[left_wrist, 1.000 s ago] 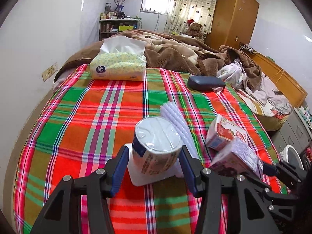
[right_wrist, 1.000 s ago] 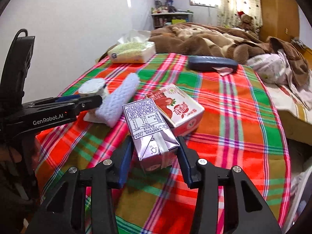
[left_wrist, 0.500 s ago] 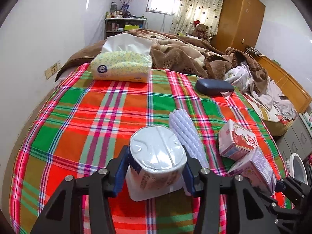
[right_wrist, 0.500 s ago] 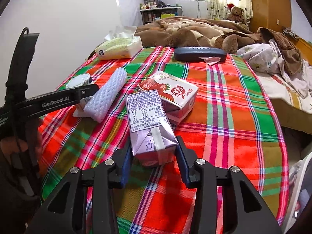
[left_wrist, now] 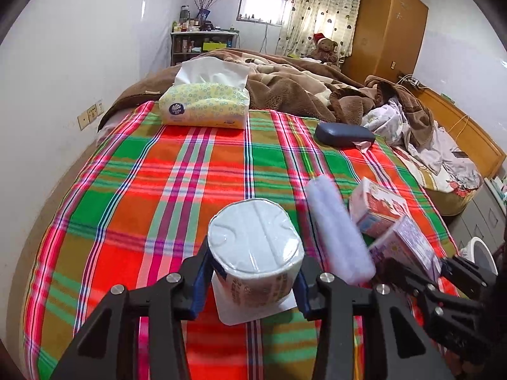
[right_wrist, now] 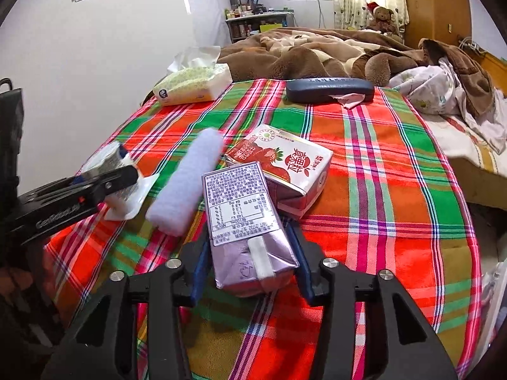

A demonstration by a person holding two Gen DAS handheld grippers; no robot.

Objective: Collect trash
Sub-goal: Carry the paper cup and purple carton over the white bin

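Note:
A white cup with a foil lid (left_wrist: 253, 247) stands over a white peeled sheet on the plaid bedspread (left_wrist: 158, 174). My left gripper (left_wrist: 252, 272) is shut on the cup, its jaws still closing, blue pads against both sides. The right gripper (right_wrist: 250, 262) is shut on a purple drink carton (right_wrist: 244, 221), jaws opening slightly while the pads still touch it. A strawberry carton (right_wrist: 285, 164) lies just beyond it. A white foam sleeve (right_wrist: 187, 183), blurred, lies between cup (right_wrist: 104, 155) and cartons.
At the far end of the bedspread lie a yellow tissue pack (left_wrist: 204, 107) and a dark glasses case (left_wrist: 343, 134). Behind them is a rumpled brown blanket (left_wrist: 285, 85), with loose clothes (left_wrist: 412, 126) to the right. A white wall runs along the bed's left side.
The left jaws have narrowed from standing off the cup to pressing on it. The foam sleeve now looks blurred and slightly shifted. The right gripper keeps its hold on the purple carton.

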